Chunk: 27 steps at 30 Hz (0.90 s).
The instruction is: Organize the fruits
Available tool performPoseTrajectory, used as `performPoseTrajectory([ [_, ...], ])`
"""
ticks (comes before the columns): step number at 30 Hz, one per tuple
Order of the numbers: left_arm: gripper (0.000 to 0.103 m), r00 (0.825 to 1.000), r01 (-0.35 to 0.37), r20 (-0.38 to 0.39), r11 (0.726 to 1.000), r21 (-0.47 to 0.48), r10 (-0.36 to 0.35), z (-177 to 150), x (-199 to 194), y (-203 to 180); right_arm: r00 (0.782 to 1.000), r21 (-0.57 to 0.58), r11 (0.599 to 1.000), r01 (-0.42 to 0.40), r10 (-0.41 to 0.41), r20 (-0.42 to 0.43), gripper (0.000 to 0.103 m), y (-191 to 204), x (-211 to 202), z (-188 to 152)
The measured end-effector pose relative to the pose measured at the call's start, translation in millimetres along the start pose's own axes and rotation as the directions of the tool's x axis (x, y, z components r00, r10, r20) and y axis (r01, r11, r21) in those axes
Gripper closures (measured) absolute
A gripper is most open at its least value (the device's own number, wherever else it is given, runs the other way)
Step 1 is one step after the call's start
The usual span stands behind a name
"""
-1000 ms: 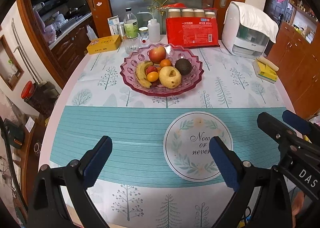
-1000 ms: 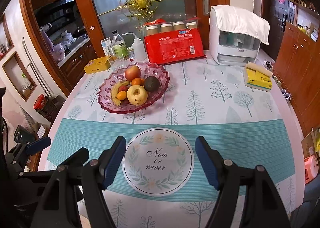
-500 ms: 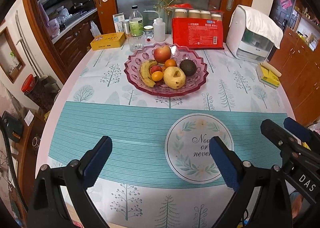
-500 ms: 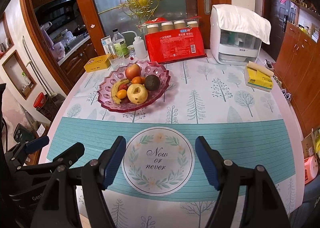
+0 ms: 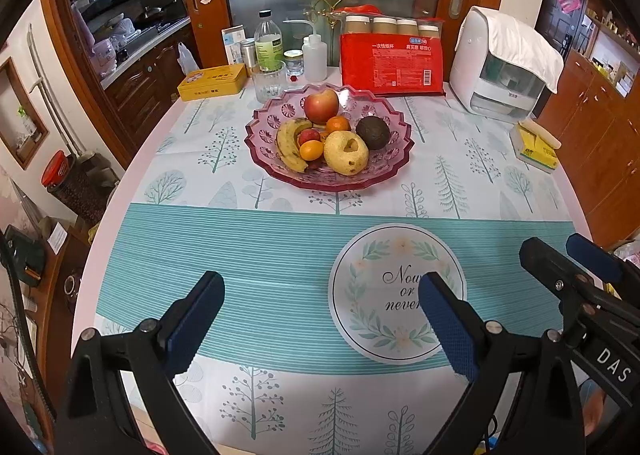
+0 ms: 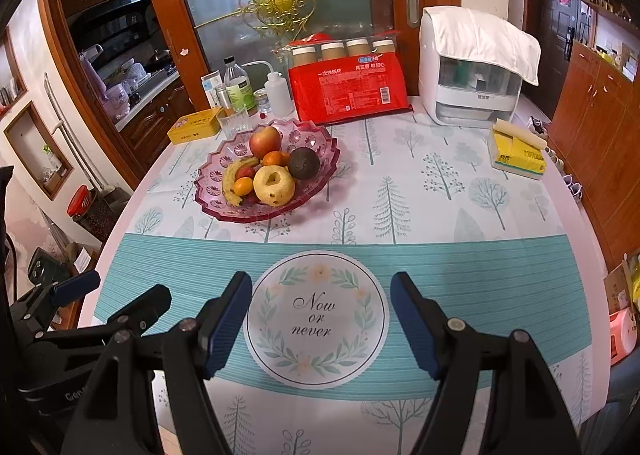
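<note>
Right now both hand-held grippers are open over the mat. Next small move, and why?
Probably reach the right hand-held gripper forward and left toward the pink fruit bowl, aiming at the pear. Both it and the left hand-held gripper are open and hold nothing, all the fruit sits piled in the bowl, and the pear lies nearest and on top.

A small red fruit [image 5: 309, 134] lies half hidden behind the banana [image 5: 289, 145].

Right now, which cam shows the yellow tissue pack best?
Right wrist: the yellow tissue pack sits fairly large, top and printed side visible. In the left wrist view it is smaller, squeezed toward the warped right edge.
</note>
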<state>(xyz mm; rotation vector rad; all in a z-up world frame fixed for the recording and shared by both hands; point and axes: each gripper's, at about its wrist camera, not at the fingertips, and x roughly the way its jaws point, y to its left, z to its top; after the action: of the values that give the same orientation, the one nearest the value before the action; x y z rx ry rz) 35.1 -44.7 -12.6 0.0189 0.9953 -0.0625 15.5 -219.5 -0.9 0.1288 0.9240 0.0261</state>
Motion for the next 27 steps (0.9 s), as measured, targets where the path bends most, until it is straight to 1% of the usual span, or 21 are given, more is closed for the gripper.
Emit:
performPoseTrajectory([
  [19, 0.006, 1.000, 0.002, -0.006, 1.000, 0.001, -0.002, -1.8, 0.6, -5.1, 1.000, 0.005, 1.000, 0.000, 0.000, -0.004, 0.031, -4.2, 0.2, -2.1],
  [27, 0.006, 1.000, 0.012, -0.022, 1.000, 0.005, -0.012, -4.1, 3.6, -2.4, 1.000, 0.008, 1.000, 0.002, -0.002, -0.008, 0.031, -6.4, 1.5, -5.1],
])
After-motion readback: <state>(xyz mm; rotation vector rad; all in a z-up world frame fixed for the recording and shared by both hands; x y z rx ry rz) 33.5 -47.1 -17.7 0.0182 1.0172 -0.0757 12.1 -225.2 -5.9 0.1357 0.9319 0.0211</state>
